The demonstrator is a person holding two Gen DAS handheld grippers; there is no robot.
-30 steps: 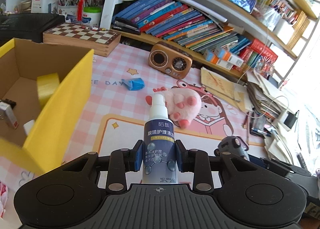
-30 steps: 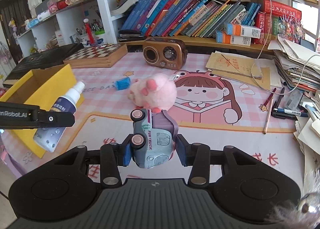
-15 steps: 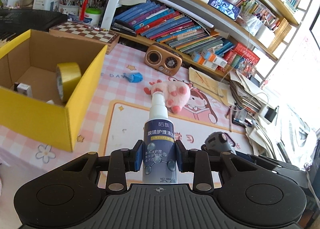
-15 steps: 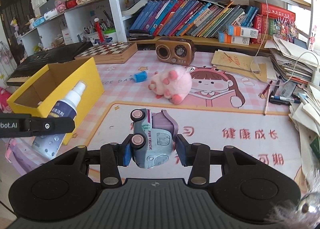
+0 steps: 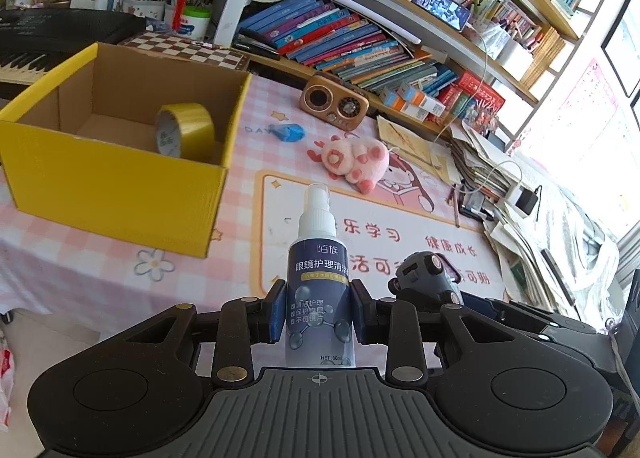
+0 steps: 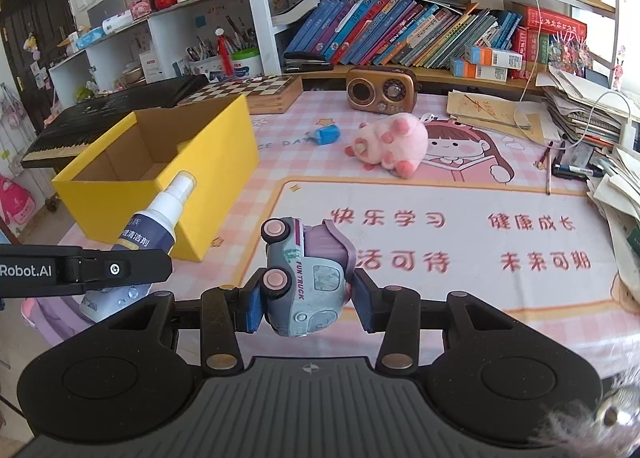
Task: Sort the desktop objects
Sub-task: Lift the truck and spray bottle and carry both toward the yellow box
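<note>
My left gripper [image 5: 319, 312] is shut on a white-capped, dark blue spray bottle [image 5: 318, 258], held upright above the desk's near edge. That bottle [image 6: 154, 226] also shows at the left of the right wrist view. My right gripper [image 6: 306, 304] is shut on a pale blue toy truck [image 6: 306, 282] with pink wheels, lying on its side; the truck [image 5: 426, 278] appears beside the bottle in the left wrist view. An open yellow cardboard box [image 5: 120, 178] stands to the left, with a roll of yellow tape [image 5: 184, 134] inside. A pink plush pig [image 6: 394, 140] and a small blue object [image 6: 326, 134] lie on the desk mat.
A brown retro radio [image 6: 382, 88] and a chessboard box [image 6: 260, 90] sit at the back under shelves of books [image 6: 400, 38]. A black keyboard [image 6: 112, 114] lies far left. Piles of paper and pens [image 6: 588, 130] crowd the right side. The pink desk mat [image 6: 460, 238] is bare in front.
Both grippers have drawn back from the desk with their loads. The box, plush pig and radio look smaller and farther, and more of the box's outer front shows.
</note>
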